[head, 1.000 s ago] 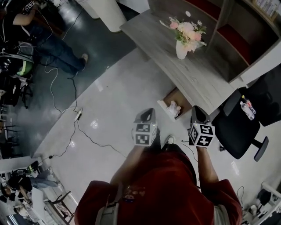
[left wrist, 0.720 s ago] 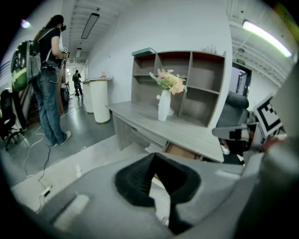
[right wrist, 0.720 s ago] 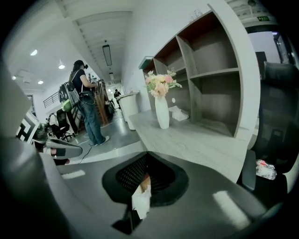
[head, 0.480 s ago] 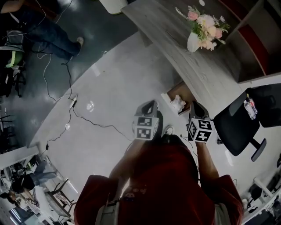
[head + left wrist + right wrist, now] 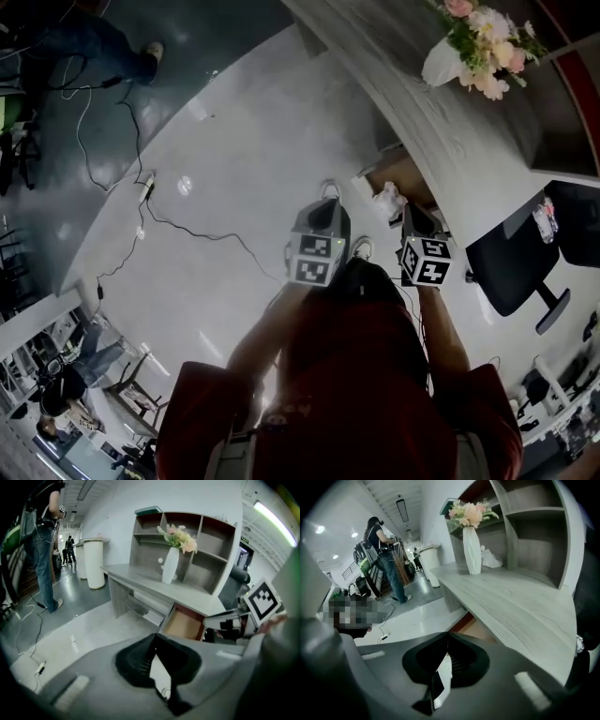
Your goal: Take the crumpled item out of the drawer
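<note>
**Head view, with both gripper views.** The left gripper point(image 5: 155, 636) and the right gripper point(image 5: 448, 655) are held side by side above a glossy, pale floor point(image 5: 244, 141). Each is topped by a cube with square black-and-white markers. In each gripper view, the two jaws are seen closed tip to tip. The jaws are smooth grey shells lined with black ribbed pads. Only a thin wedge of floor shows behind the meeting tips, and nothing is held between them.

The drawer point(image 5: 183, 625) is a shallow open box with a flat tan bottom and a red-brown edge. It is drawn out from under the desk point(image 5: 450, 141) and lies ahead of both grippers, nearer the right one. The crumpled item point(image 5: 389, 199), white and irregularly creased, lies inside the drawer at the end nearest the grippers. It is seen just ahead and to the left of the right gripper's tips, and ahead and to the right of the left gripper.

The desk top is a long slab of grey board with a streaked wood grain. On it, farther ahead of the right gripper, stands a white tapered vase point(image 5: 472, 550) holding pink and cream flowers point(image 5: 469, 512). A grey shelf point(image 5: 206, 550) with open square compartments rises behind the vase. A black chair point(image 5: 511, 267) stands to the right of the right gripper. A thin dark cable point(image 5: 187, 230) curves across the floor to the left of the left gripper.
</note>
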